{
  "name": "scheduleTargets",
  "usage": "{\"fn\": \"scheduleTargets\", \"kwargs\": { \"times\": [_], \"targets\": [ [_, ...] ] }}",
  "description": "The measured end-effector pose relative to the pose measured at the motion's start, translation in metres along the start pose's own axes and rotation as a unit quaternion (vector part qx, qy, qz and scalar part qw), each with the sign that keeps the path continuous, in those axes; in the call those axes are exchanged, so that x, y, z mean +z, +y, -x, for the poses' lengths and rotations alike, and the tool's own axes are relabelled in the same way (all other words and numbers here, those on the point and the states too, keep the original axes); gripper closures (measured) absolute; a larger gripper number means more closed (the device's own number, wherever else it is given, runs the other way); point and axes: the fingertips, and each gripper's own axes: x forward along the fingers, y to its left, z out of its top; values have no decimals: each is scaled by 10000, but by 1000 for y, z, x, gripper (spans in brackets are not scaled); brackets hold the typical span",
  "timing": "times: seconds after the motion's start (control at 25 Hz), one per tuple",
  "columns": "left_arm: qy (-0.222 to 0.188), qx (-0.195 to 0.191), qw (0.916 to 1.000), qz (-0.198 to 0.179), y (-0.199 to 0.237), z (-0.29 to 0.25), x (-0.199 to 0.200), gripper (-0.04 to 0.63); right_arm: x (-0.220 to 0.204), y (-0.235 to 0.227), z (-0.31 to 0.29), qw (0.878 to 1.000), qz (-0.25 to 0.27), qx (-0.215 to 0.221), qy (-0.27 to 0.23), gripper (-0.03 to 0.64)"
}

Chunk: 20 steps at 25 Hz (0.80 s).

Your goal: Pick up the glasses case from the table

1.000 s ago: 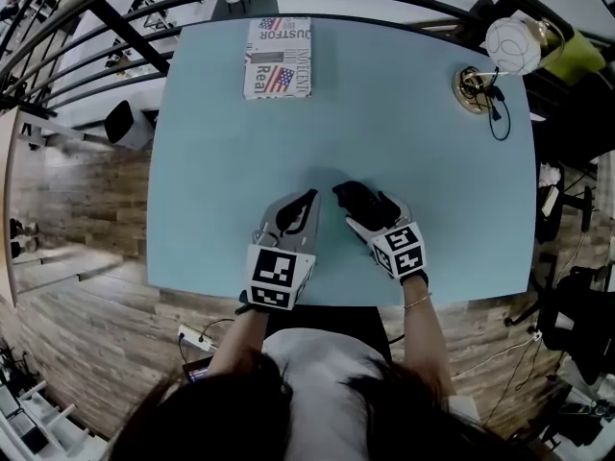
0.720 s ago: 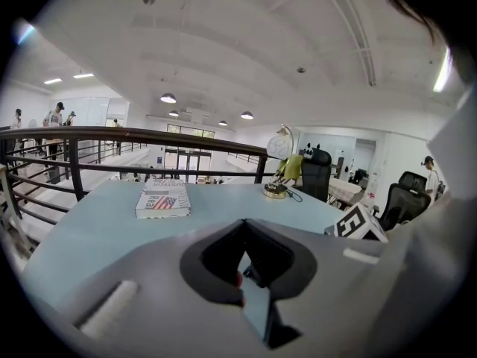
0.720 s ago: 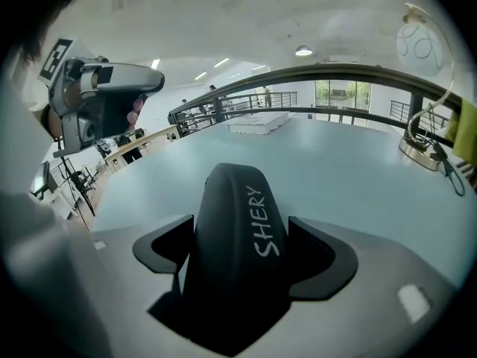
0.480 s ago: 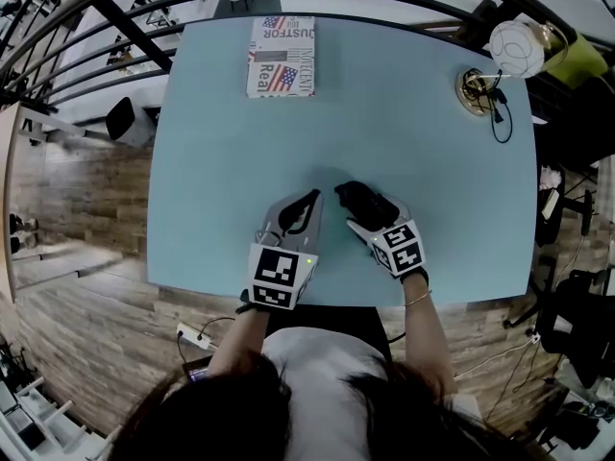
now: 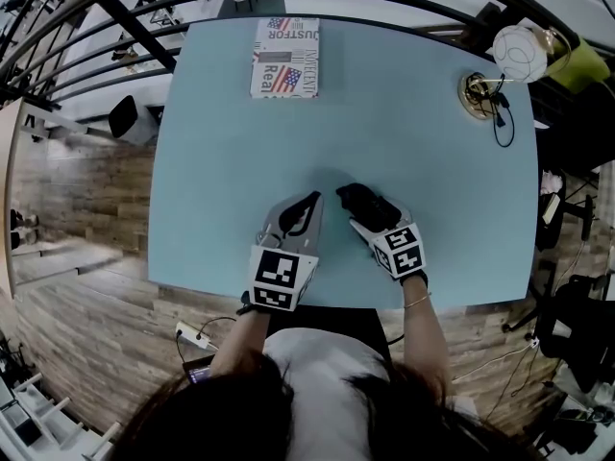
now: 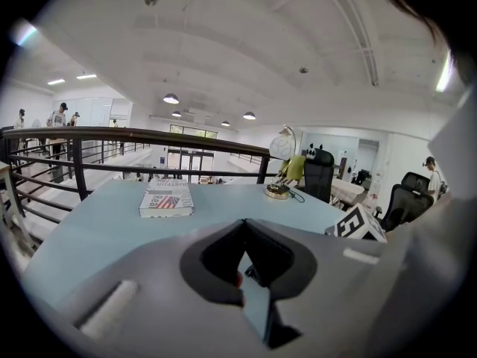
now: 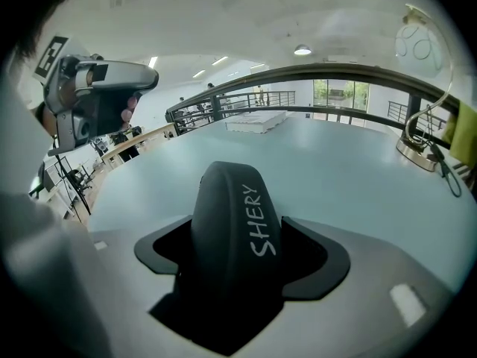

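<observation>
Black glasses case (image 7: 232,230) clamped in my right tongs (image 5: 356,200).
It is close to the near edge of the worktop (image 5: 423,133), about mid-width; my left tongs (image 5: 309,200) are pinched together on nothing, just beside.

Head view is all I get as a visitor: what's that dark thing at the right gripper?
Observer: A black glasses case, clamped in the jaws of the right gripper. That gripper's view shows "SHERY" written along it in pale letters.
Operator: And is the left one carrying anything?
Observer: No. The left gripper holds nothing. In its own view the jaw tips meet, and only a sliver of blue table shows through the hollow behind them.
</observation>
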Motion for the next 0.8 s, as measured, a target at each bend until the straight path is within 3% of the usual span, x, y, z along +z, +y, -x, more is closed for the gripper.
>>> {"fn": "scheduleTargets", "kwargs": {
  "times": [0.8],
  "targets": [
    [-72, 148, 9999, 2, 3, 10, 4, 540, 11, 6, 9, 9996, -106, 67, -265, 279]
  ]
}}
